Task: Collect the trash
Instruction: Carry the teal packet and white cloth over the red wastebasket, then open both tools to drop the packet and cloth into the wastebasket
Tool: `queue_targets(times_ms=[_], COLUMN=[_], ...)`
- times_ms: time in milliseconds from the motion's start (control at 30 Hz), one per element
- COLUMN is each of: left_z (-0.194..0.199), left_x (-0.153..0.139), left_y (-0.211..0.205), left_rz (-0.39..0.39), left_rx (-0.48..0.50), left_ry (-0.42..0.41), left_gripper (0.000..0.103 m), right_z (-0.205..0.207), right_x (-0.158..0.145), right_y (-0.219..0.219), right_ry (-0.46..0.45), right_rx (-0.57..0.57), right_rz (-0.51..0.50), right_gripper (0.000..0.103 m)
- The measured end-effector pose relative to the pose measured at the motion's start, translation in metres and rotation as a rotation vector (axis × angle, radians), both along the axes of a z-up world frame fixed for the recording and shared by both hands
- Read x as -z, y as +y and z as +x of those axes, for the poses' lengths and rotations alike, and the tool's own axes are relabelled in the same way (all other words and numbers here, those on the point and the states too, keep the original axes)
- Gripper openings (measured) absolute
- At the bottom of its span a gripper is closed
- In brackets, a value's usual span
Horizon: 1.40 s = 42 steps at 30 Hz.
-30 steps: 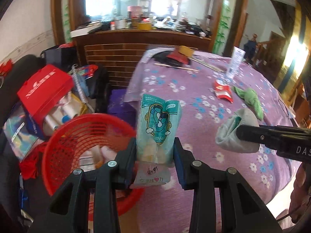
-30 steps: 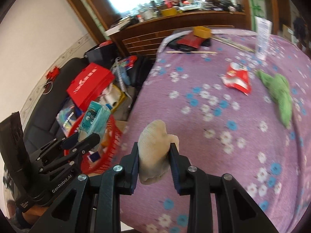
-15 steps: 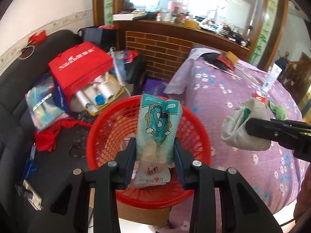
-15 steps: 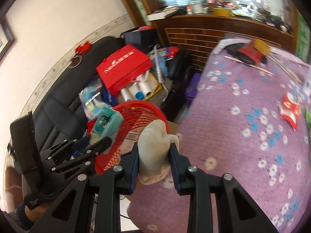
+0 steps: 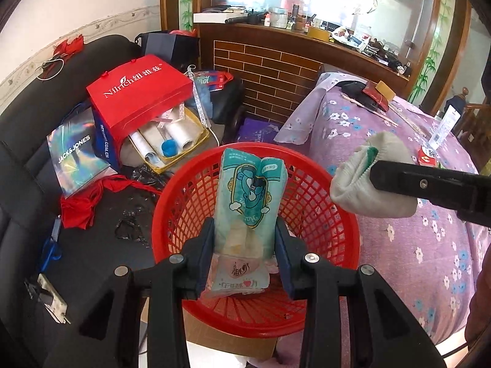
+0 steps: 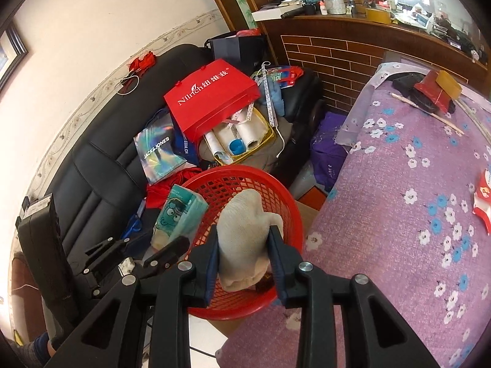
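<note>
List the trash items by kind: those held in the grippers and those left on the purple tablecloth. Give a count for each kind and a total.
Teal packets, held in the left gripper: 1
White gloves, held in the right gripper: 1
Red wrappers on the tablecloth: 1
Total: 3

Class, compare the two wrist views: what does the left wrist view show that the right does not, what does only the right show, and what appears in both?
Only the left wrist view: the pink wrapper lying in the basket below the held pack, and a white plug on the sofa.

Only the right wrist view: a picture frame on the wall, and the left gripper's black body from outside.

Both: the red basket, the teal pack clamped in the left gripper, the white sock clamped in the right gripper, and the purple tablecloth.
</note>
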<state>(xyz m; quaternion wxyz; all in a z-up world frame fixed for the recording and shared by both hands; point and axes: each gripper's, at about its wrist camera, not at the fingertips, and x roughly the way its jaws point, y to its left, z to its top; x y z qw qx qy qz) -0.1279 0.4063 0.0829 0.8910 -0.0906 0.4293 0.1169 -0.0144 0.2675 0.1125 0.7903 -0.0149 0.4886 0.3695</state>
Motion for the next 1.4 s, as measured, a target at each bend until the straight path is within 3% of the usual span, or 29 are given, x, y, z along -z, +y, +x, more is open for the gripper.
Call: queue_targets(times_ms=[600, 733, 900, 1000, 1100, 1400], left_z=[0.007, 0.008, 0.007, 0.007, 0.007, 0.011], left_x=[0.006, 0.005, 0.003, 0.002, -0.002, -0.008], left_y=[0.002, 0.004, 0.002, 0.000, -0.003, -0.038], left_rz=[0.014, 0.018, 0.029, 0.039, 0.044, 0.033], left_rx=[-0.007, -0.018, -0.015, -0.013, -0.017, 0.067], left_ry=[0.011, 0.009, 0.007, 0.004, -0.002, -0.004], left_gripper=[0.039, 0.047, 0.047, 0.049, 0.061, 0.062], right_z=[0.011, 0.015, 0.017, 0.018, 0.019, 0.020], right_x=[0.006, 0.006, 0.001, -0.002, -0.001, 0.008], right_y=[0.011, 0.009, 0.003, -0.003, -0.014, -0.068], right_ry=[0.013, 0.020, 0.013, 0.015, 0.023, 0.061], right_rx=[-0.004, 0.010, 0.027, 0.042, 0.072, 0.187], right_rz=[-0.009, 0.001, 0.020, 0.031, 0.035, 0.036], right_gripper=[0.035, 0.044, 0.048, 0.048, 0.048, 0.048])
